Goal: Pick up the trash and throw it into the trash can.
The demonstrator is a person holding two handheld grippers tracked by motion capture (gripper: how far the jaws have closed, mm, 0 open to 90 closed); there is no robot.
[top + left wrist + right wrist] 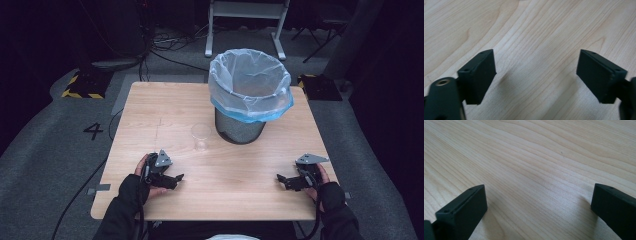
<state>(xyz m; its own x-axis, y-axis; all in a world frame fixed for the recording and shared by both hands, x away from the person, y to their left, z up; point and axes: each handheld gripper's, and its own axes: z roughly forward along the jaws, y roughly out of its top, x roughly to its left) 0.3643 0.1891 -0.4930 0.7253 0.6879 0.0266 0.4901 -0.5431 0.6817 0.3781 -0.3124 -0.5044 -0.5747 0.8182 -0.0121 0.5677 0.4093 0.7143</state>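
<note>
A clear plastic cup (201,136) stands upright near the middle of the wooden table (150,105). Just behind it to the right is a grey mesh bin (240,129) lined with a pale blue-white bag (250,82). My left gripper (179,178) rests low at the table's front left, jaws pointing right, open and empty; in the left gripper view (536,75) only bare wood lies between its jaws. My right gripper (280,179) rests at the front right, jaws pointing left, also open with bare wood between them (539,212).
The table's front edge runs just below both hands. Grey carpet surrounds the table, with a "4" marking (93,131) at left, cables and yellow-black striped blocks (82,85) behind, and a white frame stand (245,25) at the back.
</note>
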